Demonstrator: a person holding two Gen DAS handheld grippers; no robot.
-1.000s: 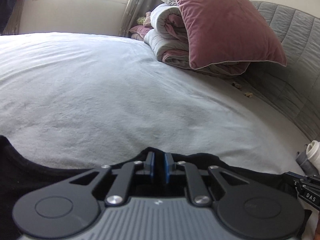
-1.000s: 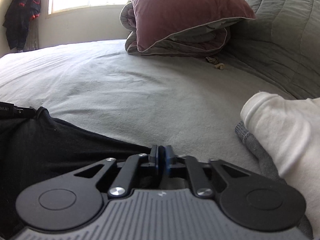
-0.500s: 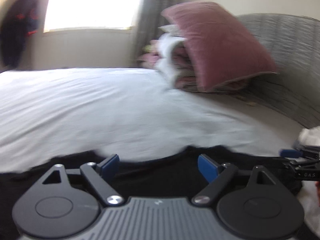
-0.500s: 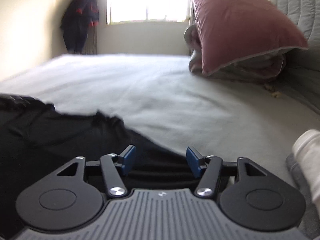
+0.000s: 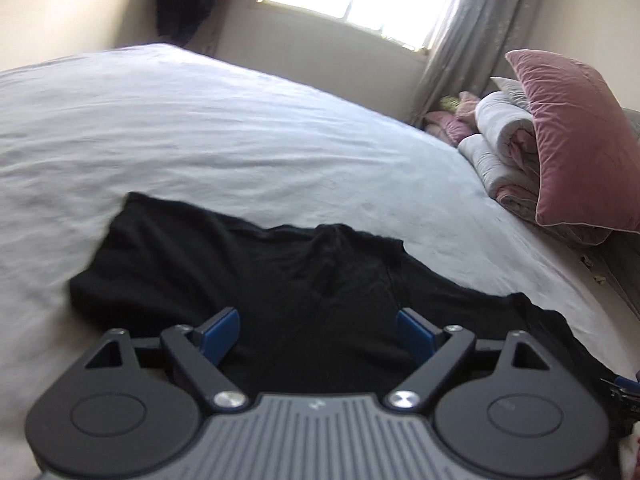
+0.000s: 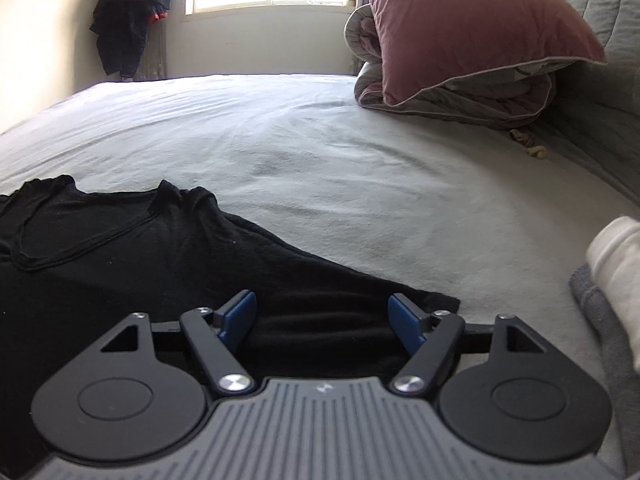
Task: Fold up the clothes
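Left gripper [image 5: 318, 332] jaws wide, nothing gripped; right gripper [image 6: 323, 320] jaws opening, pads clear of cloth. Black t-shirt [image 6: 132, 256] flat on grey bed sheet [image 6: 340, 168] beneath both; pink pillow [image 6: 468, 20] far right

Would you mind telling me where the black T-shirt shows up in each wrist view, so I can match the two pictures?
Left wrist view: the black T-shirt fills the lower middle, spread on the bed sheet just beyond the open jaws.
Right wrist view: the black T-shirt lies lower left, neckline at far left, one edge reaching beneath the jaws.
Shared landmark: the pink velvet pillow leaning on the folded duvet, at the right in both.
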